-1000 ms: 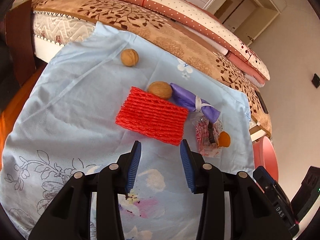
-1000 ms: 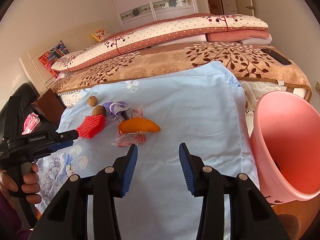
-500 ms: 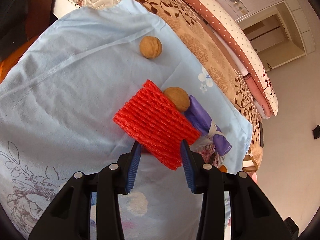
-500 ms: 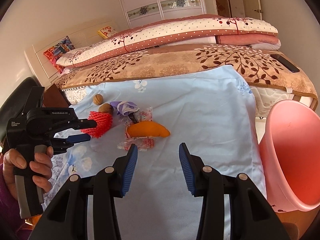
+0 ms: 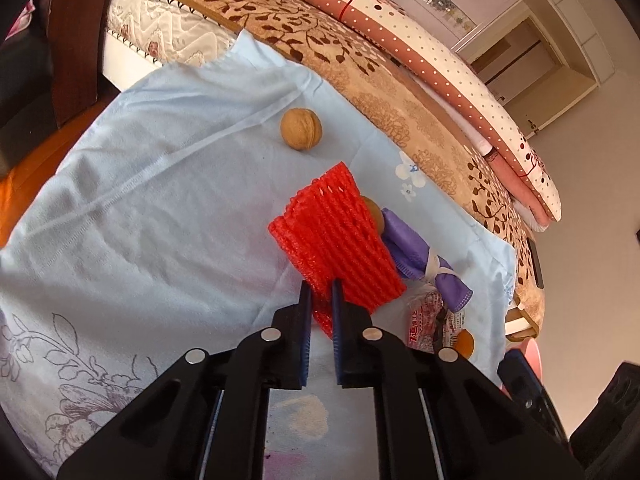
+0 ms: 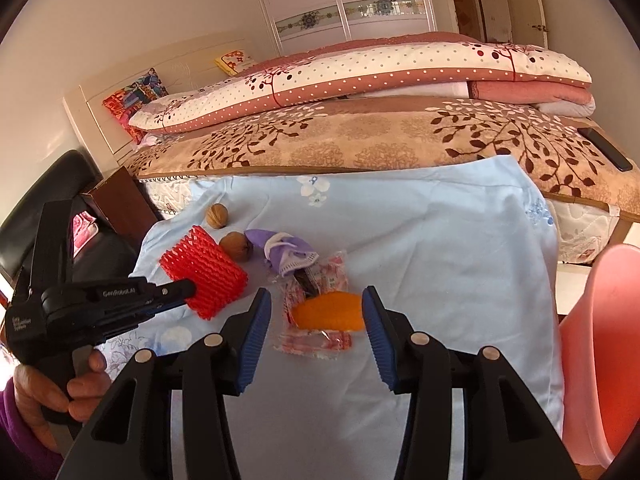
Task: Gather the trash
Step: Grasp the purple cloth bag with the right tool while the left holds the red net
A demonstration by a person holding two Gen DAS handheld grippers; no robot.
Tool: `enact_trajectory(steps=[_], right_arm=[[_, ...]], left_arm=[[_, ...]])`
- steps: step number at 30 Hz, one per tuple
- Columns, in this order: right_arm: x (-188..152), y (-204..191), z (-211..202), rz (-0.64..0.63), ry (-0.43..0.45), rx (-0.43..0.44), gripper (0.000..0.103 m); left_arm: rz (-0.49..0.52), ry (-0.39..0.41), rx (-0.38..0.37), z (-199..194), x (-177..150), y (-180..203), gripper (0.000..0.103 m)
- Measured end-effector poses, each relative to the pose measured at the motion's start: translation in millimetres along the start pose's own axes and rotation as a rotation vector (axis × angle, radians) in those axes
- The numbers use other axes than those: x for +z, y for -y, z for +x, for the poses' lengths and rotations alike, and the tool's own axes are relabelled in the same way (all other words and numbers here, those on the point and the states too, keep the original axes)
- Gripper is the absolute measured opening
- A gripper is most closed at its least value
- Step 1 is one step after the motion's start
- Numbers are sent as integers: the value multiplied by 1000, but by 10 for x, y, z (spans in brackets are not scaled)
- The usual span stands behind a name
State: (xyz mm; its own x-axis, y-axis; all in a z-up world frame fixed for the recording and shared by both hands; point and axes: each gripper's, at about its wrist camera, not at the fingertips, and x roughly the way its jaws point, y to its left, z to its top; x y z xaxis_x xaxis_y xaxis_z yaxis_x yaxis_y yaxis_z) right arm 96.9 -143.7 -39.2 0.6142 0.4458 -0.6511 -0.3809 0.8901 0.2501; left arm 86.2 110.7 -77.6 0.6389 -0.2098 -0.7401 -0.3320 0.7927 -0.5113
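Observation:
My left gripper point(image 5: 320, 292) is shut on the near edge of a red foam fruit net point(image 5: 340, 240), which tilts up off the light blue cloth point(image 5: 160, 220). In the right wrist view the left gripper point(image 6: 188, 290) pinches the net point(image 6: 204, 272) too. My right gripper point(image 6: 318, 312) is open, just before an orange peel point(image 6: 328, 312) lying on clear snack wrappers point(image 6: 312, 342). Two walnuts point(image 6: 218, 216) point(image 6: 236, 246) and a purple cloth bundle point(image 6: 284, 252) lie behind.
A pink bin point(image 6: 604, 352) stands at the right beyond the cloth's edge. The bed with a brown leaf blanket point(image 6: 400, 136) and folded quilts runs along the back. A dark wooden bedside piece point(image 5: 76, 40) stands at the left.
My left gripper moved forward onto the red net and shut on its edge, lifting it. My right gripper moved closer to the orange peel, still open.

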Motion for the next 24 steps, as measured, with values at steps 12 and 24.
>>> enact_trajectory(steps=[12,24], right_arm=[[297,-290,759,-124,-75,-43,51],[291,-372,809,-156,-100,-29,40]], left_arm=[[142,49,9,-191,-76,50,9],[164,57,-3,-247,-69,67,9]])
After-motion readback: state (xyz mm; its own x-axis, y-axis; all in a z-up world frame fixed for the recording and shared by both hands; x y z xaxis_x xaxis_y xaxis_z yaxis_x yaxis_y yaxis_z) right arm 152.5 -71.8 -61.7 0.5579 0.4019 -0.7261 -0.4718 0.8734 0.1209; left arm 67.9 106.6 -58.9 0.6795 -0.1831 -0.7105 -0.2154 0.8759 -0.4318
